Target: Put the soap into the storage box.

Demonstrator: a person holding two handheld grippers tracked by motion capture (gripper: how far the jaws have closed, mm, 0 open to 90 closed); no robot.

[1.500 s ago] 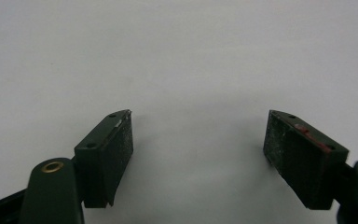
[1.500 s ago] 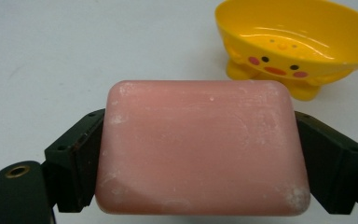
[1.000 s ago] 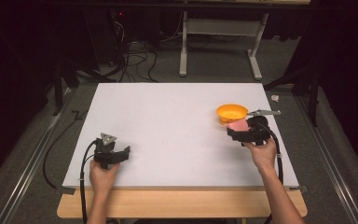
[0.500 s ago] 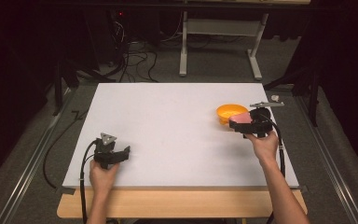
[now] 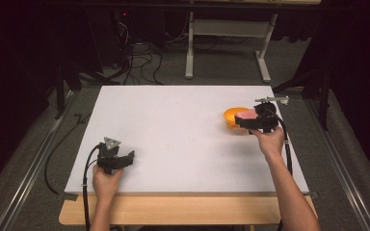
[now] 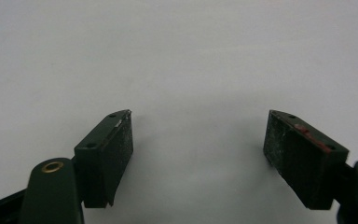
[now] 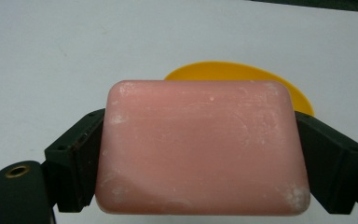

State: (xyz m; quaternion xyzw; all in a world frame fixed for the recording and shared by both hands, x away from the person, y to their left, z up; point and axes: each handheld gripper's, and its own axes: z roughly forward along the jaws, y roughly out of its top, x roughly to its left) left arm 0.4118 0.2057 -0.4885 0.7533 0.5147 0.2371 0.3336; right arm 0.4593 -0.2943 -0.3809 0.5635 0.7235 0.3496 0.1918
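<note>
A pink bar of soap (image 7: 200, 147) is clamped flat between the jaws of my right gripper (image 7: 200, 158), which is shut on it. In the high view the right gripper (image 5: 248, 119) holds the pink soap (image 5: 246, 114) at the near edge of an orange bowl (image 5: 232, 115) on the right side of the white table (image 5: 173, 130). The orange bowl (image 7: 261, 77) peeks out just behind the soap in the right gripper view. My left gripper (image 5: 120, 159) rests near the table's front left, open, with bare white surface between its pads (image 6: 121, 144).
The white tabletop lies on a wooden bench whose front edge (image 5: 183, 209) shows below. Dark floor, cables (image 5: 139, 57) and a white frame stand (image 5: 226, 53) are beyond the far edge. A cable (image 5: 84, 192) trails from the left gripper off the front.
My right gripper has carried the pink soap up and away from me, from in front of the bowl to over its near rim. The left gripper has not moved.
</note>
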